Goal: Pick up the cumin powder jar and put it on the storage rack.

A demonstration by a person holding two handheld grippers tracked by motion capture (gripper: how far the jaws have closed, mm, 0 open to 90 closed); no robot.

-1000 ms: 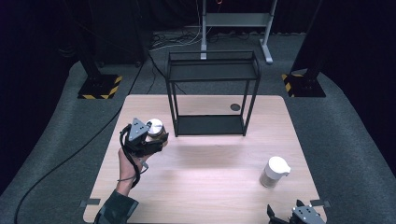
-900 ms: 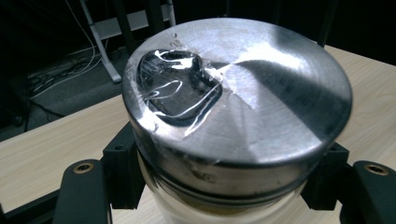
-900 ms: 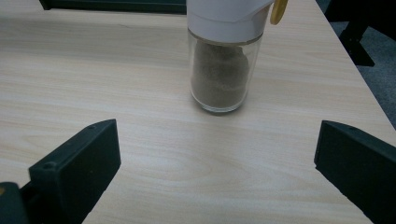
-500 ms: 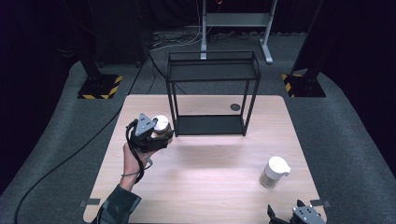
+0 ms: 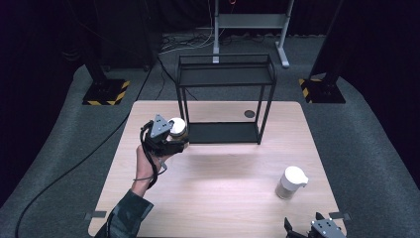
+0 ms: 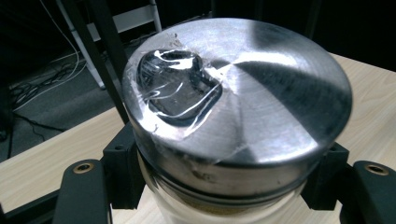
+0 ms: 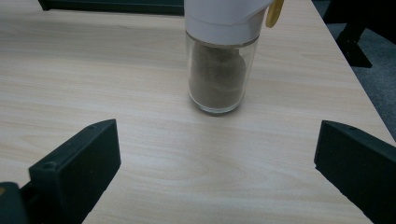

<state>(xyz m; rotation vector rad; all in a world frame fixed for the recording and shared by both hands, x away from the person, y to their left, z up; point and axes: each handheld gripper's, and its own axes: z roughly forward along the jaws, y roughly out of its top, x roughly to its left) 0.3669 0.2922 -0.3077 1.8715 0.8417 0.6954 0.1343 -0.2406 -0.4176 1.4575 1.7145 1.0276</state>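
rack [image 5: 225,99] on table [image 5: 218,198] back-ctr | jar [image 5: 177,128] in L gripper [image 5: 171,139], just left of rack | shaker [image 5: 291,182] front-right, near R gripper [image 5: 317,230]

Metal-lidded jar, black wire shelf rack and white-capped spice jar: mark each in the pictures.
Metal-lidded jar [image 6: 261,88]: left gripper view, on its brushed metal lid.
Black wire shelf rack [image 5: 225,75]: high view, on its top shelf.
White-capped spice jar [image 7: 217,79]: right gripper view, on its glass body with brown powder.

The high view is looking down over the whole table [image 5: 218,198]; the left gripper view is sitting close above a jar [image 6: 238,107] — the right one is facing a shaker [image 7: 219,65] low across the tabletop, shared with the high view [image 5: 291,182].
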